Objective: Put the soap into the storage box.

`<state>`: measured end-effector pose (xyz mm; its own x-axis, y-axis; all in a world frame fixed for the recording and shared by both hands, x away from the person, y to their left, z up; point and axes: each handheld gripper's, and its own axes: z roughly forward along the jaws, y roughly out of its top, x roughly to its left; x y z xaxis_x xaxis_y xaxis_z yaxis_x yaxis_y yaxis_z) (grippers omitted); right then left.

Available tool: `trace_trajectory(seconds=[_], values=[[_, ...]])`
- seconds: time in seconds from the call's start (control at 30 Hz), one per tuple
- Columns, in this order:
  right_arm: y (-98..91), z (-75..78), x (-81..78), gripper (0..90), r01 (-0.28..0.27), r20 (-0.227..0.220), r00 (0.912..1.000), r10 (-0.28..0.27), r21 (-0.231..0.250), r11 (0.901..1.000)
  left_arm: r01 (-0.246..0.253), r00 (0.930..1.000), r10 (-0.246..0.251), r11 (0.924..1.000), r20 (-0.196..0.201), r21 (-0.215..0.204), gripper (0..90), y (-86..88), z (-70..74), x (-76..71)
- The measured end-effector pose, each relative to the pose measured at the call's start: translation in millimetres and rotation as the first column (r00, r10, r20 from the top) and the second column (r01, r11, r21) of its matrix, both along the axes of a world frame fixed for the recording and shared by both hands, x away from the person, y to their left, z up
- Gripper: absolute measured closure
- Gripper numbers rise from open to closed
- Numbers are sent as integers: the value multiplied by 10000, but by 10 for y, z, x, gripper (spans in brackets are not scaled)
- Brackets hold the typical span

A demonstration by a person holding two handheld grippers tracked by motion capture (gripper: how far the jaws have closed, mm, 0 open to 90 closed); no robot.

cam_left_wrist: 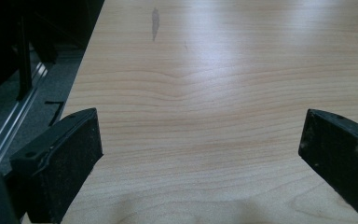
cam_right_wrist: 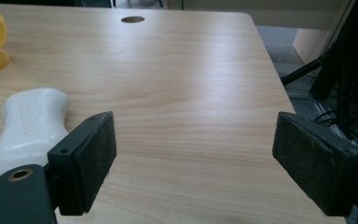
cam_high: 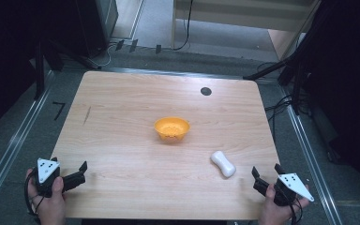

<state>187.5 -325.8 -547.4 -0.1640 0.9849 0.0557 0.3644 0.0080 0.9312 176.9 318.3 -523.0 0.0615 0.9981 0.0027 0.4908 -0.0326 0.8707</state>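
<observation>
Right gripper hangs at the table's near right corner with its jaws spread wide and nothing between them. Just ahead of it and to its left lies the white piece, a smooth, waisted thing shaped like a small bone or peanut, flat on the wood. In the right gripper view the piece sits beside the left jaw, partly behind it, with faint raised lettering on its top that is too soft to read.

Its long axis runs slantwise in the high view, from far-left to near-right, so its near end points roughly toward the right gripper. That is likely the relation that counts: the piece is near this gripper and well apart from the other, and a grasp across the narrow waist would probably call for a short shift leftward and forward, with the jaws turned square to that slant.

Beyond the piece, toward the middle of the table, stands the orange bowl, upright and, as far as can be seen, empty. It lies farther forward and to the left of the piece, apart from it, and looks a likely place for the piece to go.

Left gripper hovers at the near left corner, jaws likewise wide apart and holding nothing; its own view looks along bare wood. A dark round hole marks the far side of the table.
</observation>
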Motion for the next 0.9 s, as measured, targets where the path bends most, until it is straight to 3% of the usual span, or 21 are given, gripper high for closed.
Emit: trace_trajectory(seconds=[0.1,0.37,0.5,0.6,0.73,0.83,0.9], values=[[-1,-6,11,174,-242,-81,9997,243,120,9996,1,10000,-1,10000,-33,24,0,0,1,2],[-21,50,15,137,-805,-439,9957,816,258,9964,-38,9999,39,10000,-150,80,0,-10,-1,14],[2,98,47,139,-1069,-958,9900,1037,-290,9938,6,9999,-3,9999,-161,139,0,-19,-1,17],[26,142,106,139,-1400,-1517,9794,1334,-336,9896,72,9999,-70,9999,-153,104,0,-16,0,15],[76,185,174,140,-2067,-2253,9553,1913,-463,9773,77,9998,-75,9999,-206,118,0,-16,1,17],[98,203,185,140,-2423,-2586,9406,2199,-578,9685,-4,9996,10,9998,-293,204,0,-26,-1,27],[70,236,180,140,-2547,-2651,9352,2346,-437,9660,-49,9998,53,9997,-179,225,0,-31,-4,22]])
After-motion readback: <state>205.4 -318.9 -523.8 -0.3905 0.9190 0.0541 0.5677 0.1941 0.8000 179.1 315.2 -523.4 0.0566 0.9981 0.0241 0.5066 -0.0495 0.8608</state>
